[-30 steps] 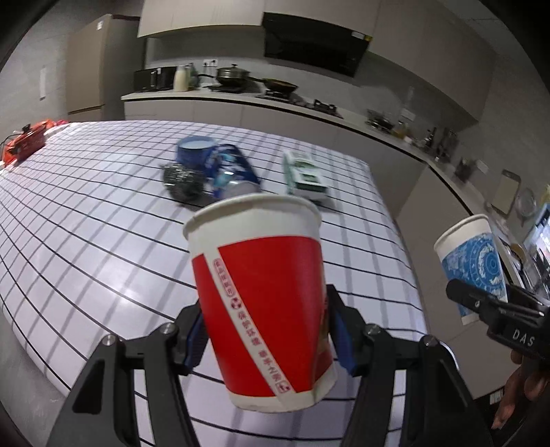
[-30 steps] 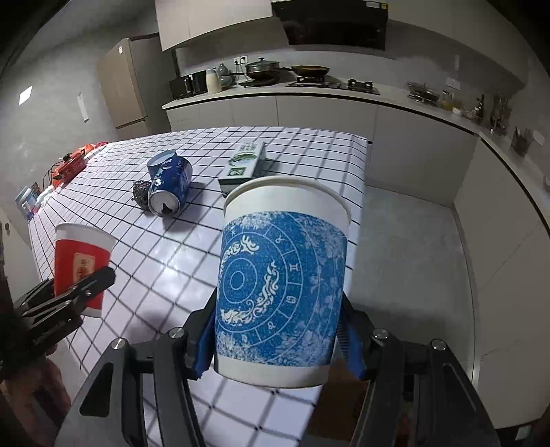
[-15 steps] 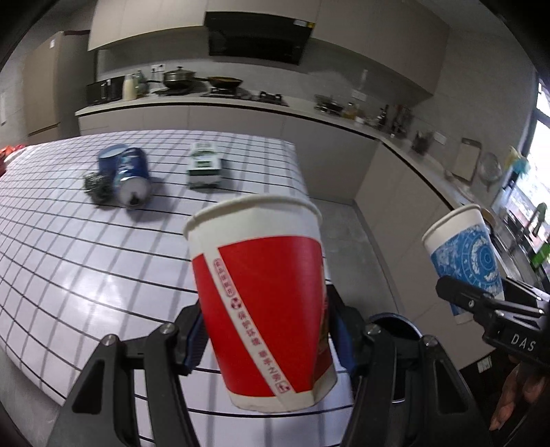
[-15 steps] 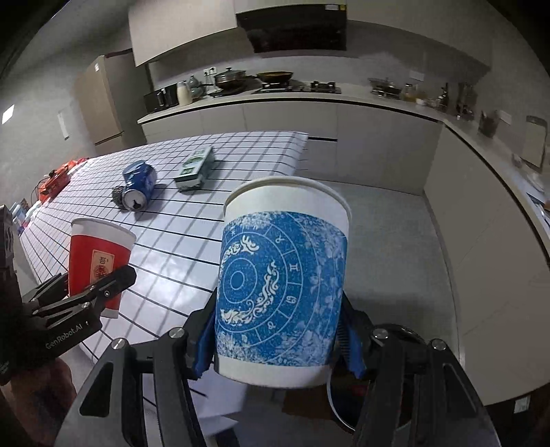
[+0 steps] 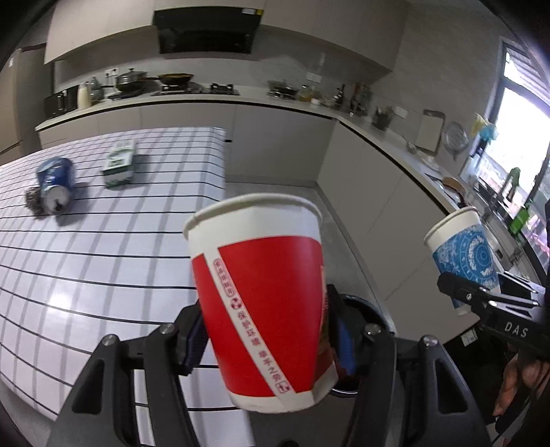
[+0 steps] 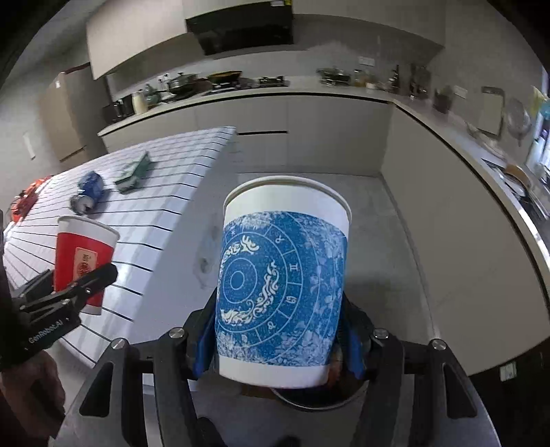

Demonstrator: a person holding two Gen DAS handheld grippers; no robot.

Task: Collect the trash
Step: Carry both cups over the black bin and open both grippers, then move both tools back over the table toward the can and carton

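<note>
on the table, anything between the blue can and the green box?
Nothing. In the left wrist view, bare tablecloth separates the blue can from the green box; the dark scrubber-like ball sits on the can's other side.

Range hood (image 5: 206, 32) high on far wall. Pots (image 5: 130, 79) on far counter (image 5: 192, 98). Window (image 5: 519, 144) at right. Fridge (image 6: 65, 117) at far left.

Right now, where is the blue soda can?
In the left wrist view, the blue soda can lies on its side at the far left of the checked table, between a dark scrubber and a green-white carton.
</note>
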